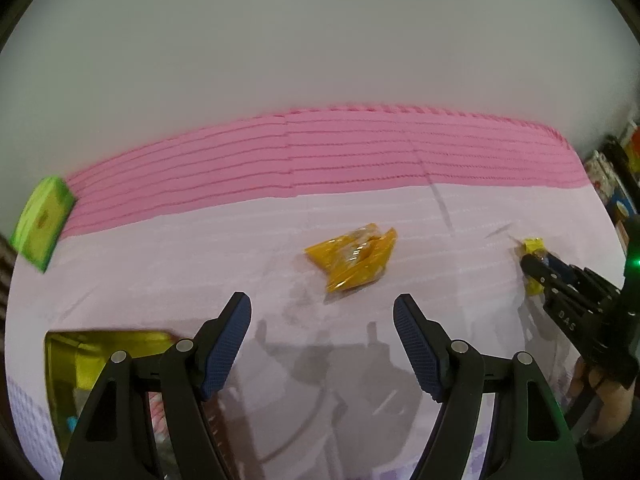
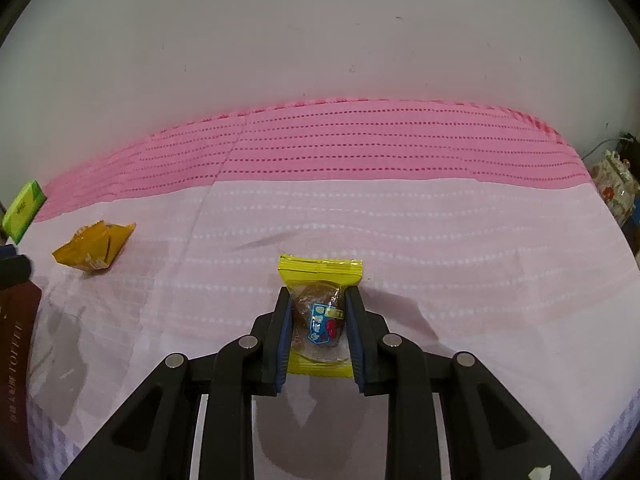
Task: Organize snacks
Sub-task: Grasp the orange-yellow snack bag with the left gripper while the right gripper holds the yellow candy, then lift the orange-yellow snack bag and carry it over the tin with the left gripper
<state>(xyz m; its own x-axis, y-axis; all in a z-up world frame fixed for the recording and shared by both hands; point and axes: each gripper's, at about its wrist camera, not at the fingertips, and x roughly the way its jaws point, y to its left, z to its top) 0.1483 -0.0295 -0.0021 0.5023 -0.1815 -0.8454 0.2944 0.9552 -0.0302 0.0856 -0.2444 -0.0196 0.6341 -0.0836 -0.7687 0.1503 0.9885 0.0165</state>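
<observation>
Right gripper (image 2: 316,330): jaws clamping the yellow snack packet (image 2: 320,276), lying on the pink cloth (image 2: 440,216).
Left gripper (image 1: 322,344): jaws standing apart, empty; orange wrapper (image 1: 352,258) at twelve o'clock.
Advice: lifting straight, keeping hold mid-packet.

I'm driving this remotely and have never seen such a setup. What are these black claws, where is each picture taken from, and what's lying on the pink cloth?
Each claw is a hand-held two-finger gripper with its own camera looking along the fingers. The left gripper is open and empty. Ahead of it lies a crumpled orange foil snack packet, with a green box far left and a shiny gold box near its left finger. The right gripper is shut on a yellow-edged clear snack packet. Everything rests on the pink and white cloth.
</observation>
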